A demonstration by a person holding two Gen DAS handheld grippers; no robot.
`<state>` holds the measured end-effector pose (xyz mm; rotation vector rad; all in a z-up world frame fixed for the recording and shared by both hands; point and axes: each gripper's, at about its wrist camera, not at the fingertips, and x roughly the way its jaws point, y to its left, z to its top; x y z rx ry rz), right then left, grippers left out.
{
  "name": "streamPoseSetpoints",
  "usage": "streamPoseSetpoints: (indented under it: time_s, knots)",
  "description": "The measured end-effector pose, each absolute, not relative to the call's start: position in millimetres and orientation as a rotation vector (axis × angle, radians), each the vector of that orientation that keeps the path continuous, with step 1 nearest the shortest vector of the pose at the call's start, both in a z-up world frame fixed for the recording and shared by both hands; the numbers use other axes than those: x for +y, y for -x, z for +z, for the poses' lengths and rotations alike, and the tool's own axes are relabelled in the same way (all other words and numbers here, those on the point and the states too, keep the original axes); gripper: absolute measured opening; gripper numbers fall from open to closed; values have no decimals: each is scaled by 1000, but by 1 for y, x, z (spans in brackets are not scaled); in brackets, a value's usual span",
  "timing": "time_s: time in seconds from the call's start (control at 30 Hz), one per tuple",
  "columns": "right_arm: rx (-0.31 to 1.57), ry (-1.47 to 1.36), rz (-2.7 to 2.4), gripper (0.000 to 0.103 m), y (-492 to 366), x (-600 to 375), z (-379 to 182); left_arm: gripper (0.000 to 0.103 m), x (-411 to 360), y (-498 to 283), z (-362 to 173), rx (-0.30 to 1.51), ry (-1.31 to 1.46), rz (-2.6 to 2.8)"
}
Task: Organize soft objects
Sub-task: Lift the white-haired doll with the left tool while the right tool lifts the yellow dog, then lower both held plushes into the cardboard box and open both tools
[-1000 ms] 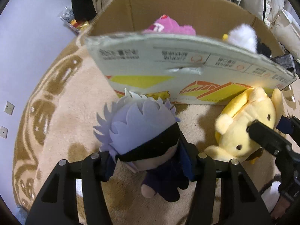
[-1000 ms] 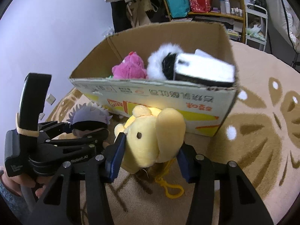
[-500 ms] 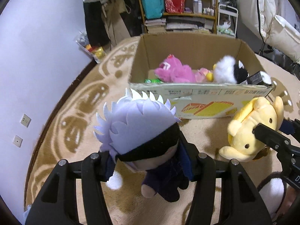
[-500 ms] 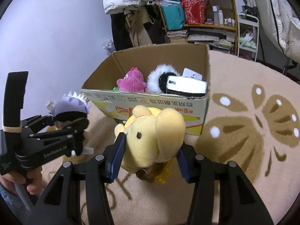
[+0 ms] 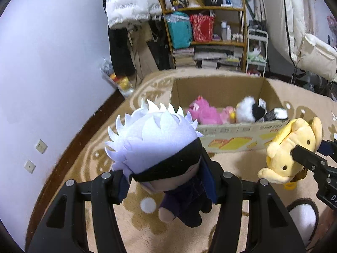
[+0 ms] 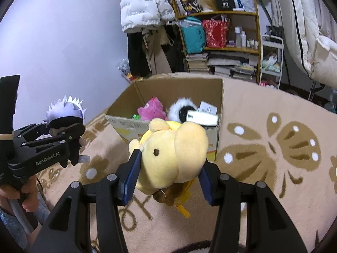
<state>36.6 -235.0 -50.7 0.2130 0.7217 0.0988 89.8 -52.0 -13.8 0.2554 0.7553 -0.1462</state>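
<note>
My left gripper is shut on a plush doll with spiky white hair and a black blindfold, held in the air above the rug. The same doll shows at the left of the right wrist view, in the left gripper. My right gripper is shut on a yellow plush dog, also lifted; the dog appears at the right of the left wrist view. Ahead stands an open cardboard box holding a pink plush and a black-and-white furry toy.
A beige patterned rug covers the floor. Behind the box are a crowded shelf, hanging coats and a white cart. A lilac wall runs along the left. A person's hand grips the left tool.
Both grippers have risen with their plush toys and tilted up, so the box now lies lower and farther away and its inside and the shelf behind show.
</note>
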Motion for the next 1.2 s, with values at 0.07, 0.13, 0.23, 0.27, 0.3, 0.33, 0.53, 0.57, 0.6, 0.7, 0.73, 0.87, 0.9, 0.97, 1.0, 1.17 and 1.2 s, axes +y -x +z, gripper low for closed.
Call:
streamPoseSetpoints:
  time_s: [0.07,0.13,0.23,0.27,0.3,0.33,0.53,0.57,0.6,0.7,0.73,0.87,0.9,0.97,1.0,1.17,1.2]
  knots:
    - [704,-211,81,54,-36,-235,-45,56,-53,-86,-3,720,-260,-147]
    - [691,-216,82,54,-37,-236,-39,56,-53,-84,7,684,-269,-149]
    - [673,-208,75,54,-39,-236,-31,57,-54,-83,17,655,-281,-150]
    - [667,-206,74,54,-40,-236,-28,57,-54,-83,21,645,-277,-154]
    - [661,-206,73,54,-42,-236,-26,57,-53,-83,26,636,-268,-162]
    - [652,-204,72,54,-43,-237,-22,57,-54,-83,29,630,-260,-168]
    - [623,-188,50,54,-57,-244,-11,57,-57,-94,47,577,-247,-189]
    - [624,-187,46,54,-62,-246,-10,57,-58,-97,48,571,-252,-187]
    - [624,-189,45,54,-66,-248,-10,57,-59,-101,50,562,-258,-179]
    - [619,-190,44,54,-78,-252,-7,57,-61,-114,52,556,-259,-164]
    - [620,-184,43,54,-83,-253,-7,57,-62,-120,52,557,-257,-166]
    - [629,-166,44,54,-102,-256,-7,57,-68,-138,50,546,-290,-155]
    - [629,-166,45,55,-107,-257,-7,57,-70,-144,48,540,-310,-149]
    - [627,-170,48,55,-117,-259,-6,57,-75,-151,43,521,-328,-137]
    - [625,-173,49,55,-121,-260,-5,57,-77,-154,40,501,-325,-135]
    - [603,-172,56,55,-142,-263,5,57,-85,-173,26,524,-305,-164]
    - [599,-171,58,55,-146,-263,7,57,-86,-178,23,531,-304,-169]
